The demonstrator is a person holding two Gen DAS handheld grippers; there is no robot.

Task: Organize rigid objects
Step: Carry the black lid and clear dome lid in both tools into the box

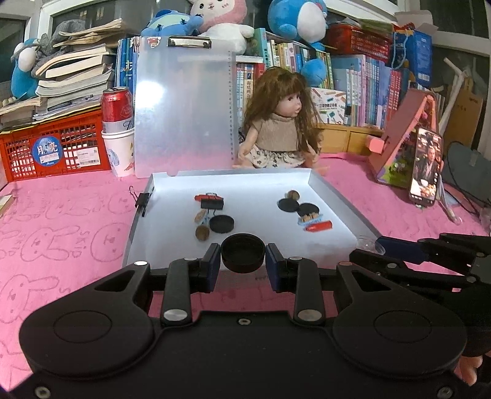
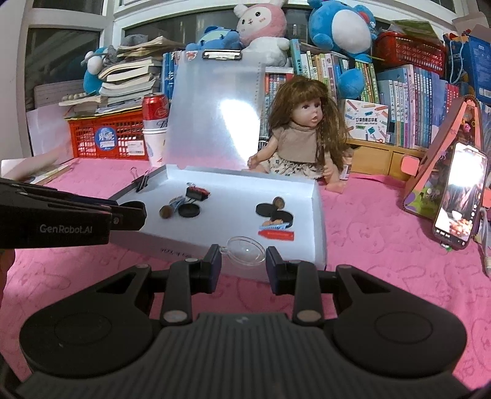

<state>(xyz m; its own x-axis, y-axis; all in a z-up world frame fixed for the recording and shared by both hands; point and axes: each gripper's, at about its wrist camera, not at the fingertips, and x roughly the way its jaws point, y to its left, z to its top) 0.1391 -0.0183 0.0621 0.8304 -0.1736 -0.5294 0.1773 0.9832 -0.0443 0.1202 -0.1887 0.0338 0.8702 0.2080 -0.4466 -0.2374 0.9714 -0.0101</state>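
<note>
At centre right of my view a long-haired doll point(image 1: 280, 129) sits on the pink bunny-print cloth point(image 1: 61, 233). At middle left a red soda can point(image 1: 117, 108) stands in a stack of white paper cups point(image 1: 119, 153), just beside a red plastic crate point(image 1: 55, 147) bearing piled books point(image 1: 70, 76). Plush toys point(image 1: 221, 21) top the upper-edge bookshelf. A lit phone point(image 1: 426, 167) leans at right.

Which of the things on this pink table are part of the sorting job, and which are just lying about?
Part of the job:
white tray
black cap in the left gripper
clear lid in the right gripper
black discs
binder clip
red eraser

Lying about:
doll
red can
phone
clipboard
</note>
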